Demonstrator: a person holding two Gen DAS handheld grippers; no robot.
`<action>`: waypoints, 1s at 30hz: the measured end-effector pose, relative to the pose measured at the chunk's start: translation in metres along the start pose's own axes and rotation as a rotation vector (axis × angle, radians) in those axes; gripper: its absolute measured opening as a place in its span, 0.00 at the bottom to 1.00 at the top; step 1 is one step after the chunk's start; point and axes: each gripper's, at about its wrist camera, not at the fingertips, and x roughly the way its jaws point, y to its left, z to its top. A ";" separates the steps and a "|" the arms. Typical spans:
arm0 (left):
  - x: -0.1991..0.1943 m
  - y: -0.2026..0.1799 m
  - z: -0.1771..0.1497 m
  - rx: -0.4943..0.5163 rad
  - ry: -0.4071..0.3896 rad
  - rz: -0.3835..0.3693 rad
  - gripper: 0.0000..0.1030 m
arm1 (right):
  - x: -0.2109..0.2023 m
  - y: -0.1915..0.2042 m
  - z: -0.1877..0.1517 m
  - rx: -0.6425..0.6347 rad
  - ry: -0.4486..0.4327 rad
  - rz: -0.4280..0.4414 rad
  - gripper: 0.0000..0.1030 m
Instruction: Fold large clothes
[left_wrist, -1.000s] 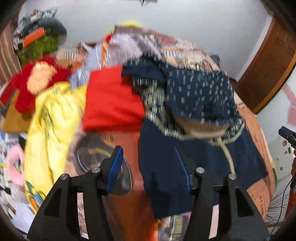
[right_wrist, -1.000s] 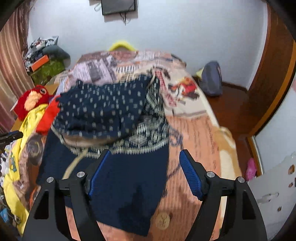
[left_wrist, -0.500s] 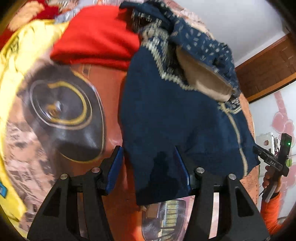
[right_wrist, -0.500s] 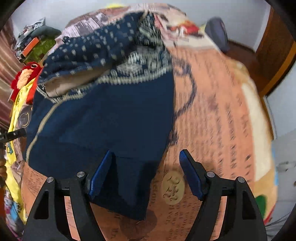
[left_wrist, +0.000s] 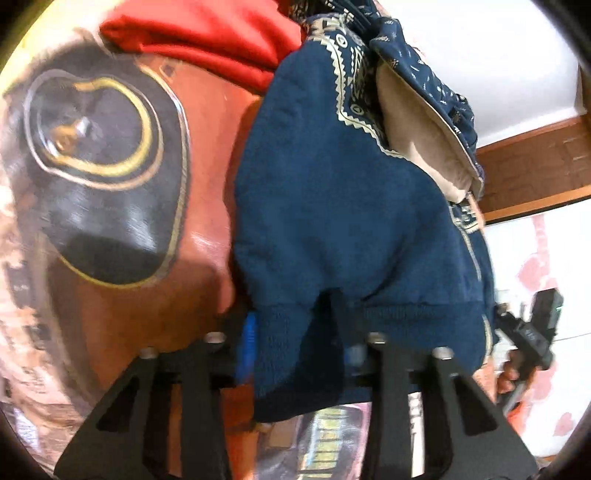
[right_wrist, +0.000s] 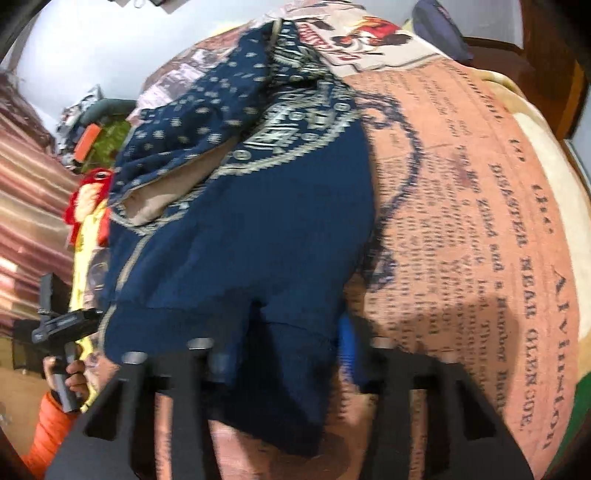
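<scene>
both tongs closing, angled down

Left gripper jaws closing around navy sweater hem.

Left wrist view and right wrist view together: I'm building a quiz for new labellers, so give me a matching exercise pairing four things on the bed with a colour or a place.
Things:
1. sweater
2. red cloth
3. blanket
4. left gripper

Descriptions:
A. printed with newspaper-style lettering
B. navy with a cream patterned band
C. folded, lying above the sweater's left edge in the left wrist view
D. jaws closing on the sweater's bottom hem

Pairs: 1-B, 2-C, 3-A, 4-D
</scene>
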 end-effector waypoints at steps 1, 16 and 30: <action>-0.004 -0.003 0.001 0.016 -0.009 0.036 0.20 | -0.001 0.004 0.000 -0.009 -0.002 0.011 0.14; -0.125 -0.112 0.076 0.237 -0.388 -0.004 0.05 | -0.062 0.062 0.073 -0.162 -0.307 0.054 0.12; -0.123 -0.157 0.227 0.221 -0.619 0.076 0.05 | -0.054 0.057 0.206 -0.126 -0.468 -0.032 0.12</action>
